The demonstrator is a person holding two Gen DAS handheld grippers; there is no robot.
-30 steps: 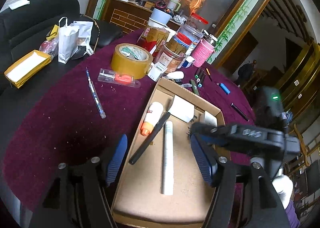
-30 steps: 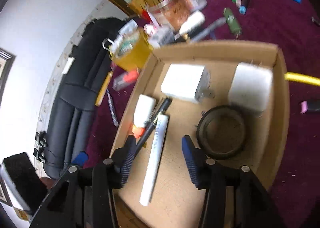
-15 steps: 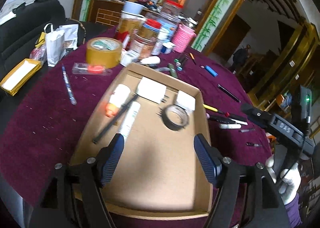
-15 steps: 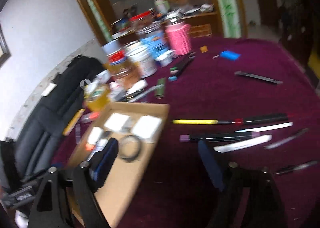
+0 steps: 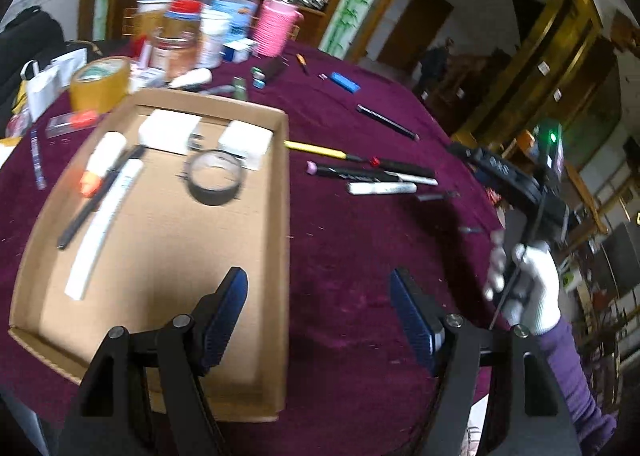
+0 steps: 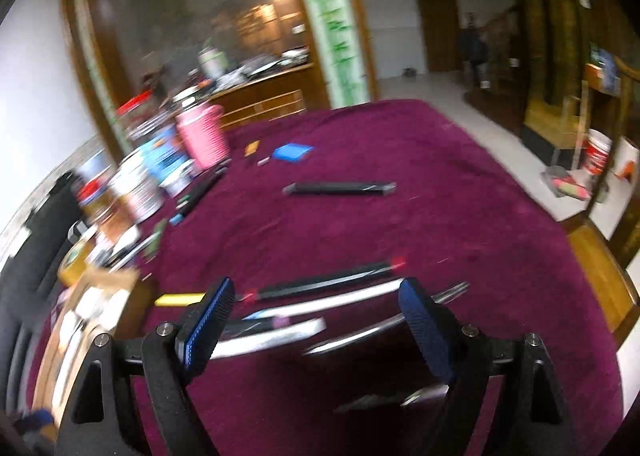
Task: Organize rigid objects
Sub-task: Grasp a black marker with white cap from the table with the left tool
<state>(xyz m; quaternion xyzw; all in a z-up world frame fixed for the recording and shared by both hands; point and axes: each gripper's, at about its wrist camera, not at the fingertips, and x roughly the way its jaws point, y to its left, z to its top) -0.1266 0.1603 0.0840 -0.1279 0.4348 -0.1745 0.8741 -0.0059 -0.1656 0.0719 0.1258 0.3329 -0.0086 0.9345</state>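
Covered in dark red cloth, the tabletop (image 5: 360, 276), so loose items show up plainly. Set at the left as the collecting place, a shallow cardboard box (image 5: 280, 256), already holding two white blocks, a black tape ring (image 5: 214, 181), a glue tube and a long white stick. Crowded along the far edge, jars and a pink cup (image 5: 276, 29), out of the working area. Just right of the box, well apart from its inside, a cluster of pens (image 5: 380, 175): slim, rigid, black, white and yellow-handled, lying roughly parallel, likely next to go in. Left gripper (image 5: 320, 316) hanging over the box's right wall, fingers moderately open, nothing between them. Right gripper (image 6: 316, 320) above the pens, fingers just opened wide, empty, probably lining up a pick.
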